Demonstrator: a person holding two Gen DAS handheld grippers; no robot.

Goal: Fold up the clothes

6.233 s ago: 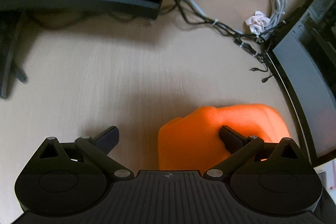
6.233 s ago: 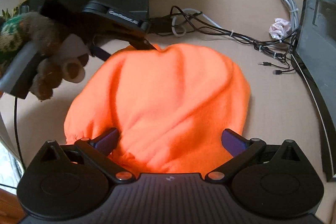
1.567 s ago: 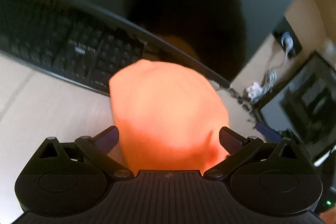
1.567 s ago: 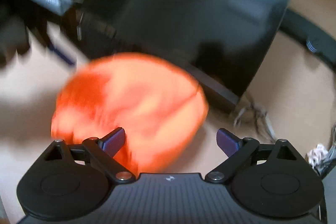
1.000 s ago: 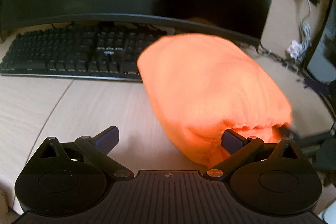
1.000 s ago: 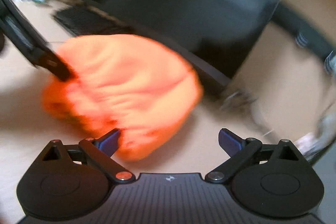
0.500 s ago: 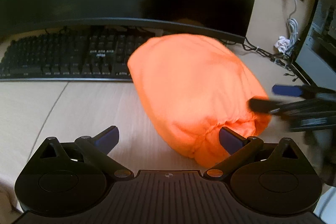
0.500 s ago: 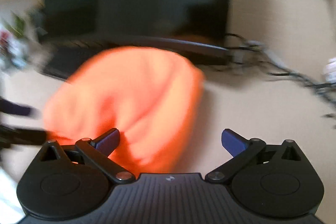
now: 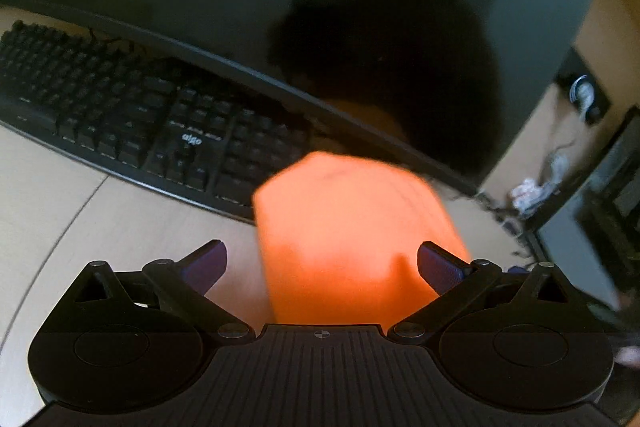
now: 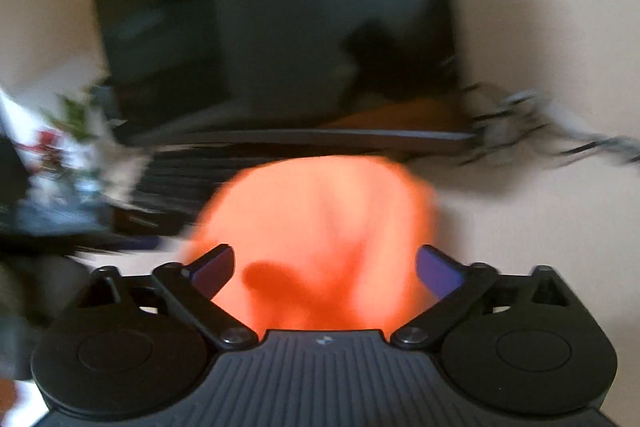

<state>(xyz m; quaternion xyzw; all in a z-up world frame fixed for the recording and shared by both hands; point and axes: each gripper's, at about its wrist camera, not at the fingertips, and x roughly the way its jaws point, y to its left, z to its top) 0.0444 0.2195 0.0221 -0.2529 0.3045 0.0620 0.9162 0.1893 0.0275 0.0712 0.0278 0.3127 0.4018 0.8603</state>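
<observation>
An orange cloth (image 9: 352, 235) lies bunched on the pale desk in front of the keyboard. My left gripper (image 9: 322, 263) is open wide with the cloth's near end between its fingers; the right finger (image 9: 440, 267) sits at the cloth's edge. In the blurred right wrist view the same orange cloth (image 10: 320, 227) fills the gap of my right gripper (image 10: 326, 269). Its jaws stand wide and are closing, and the pads are not pressing on the fabric. The cloth's near edge is hidden under both gripper bodies.
A black keyboard (image 9: 140, 123) and a dark monitor (image 9: 280, 7) stand just behind the cloth. Cables and a crumpled white tissue (image 9: 528, 191) lie at the right by a dark computer case (image 9: 600, 227). A blurred plant (image 10: 72, 115) is at the left.
Both views have rolled and swung. The cloth now sits centred between each gripper's fingers and looks smaller. The right gripper has left the left wrist view.
</observation>
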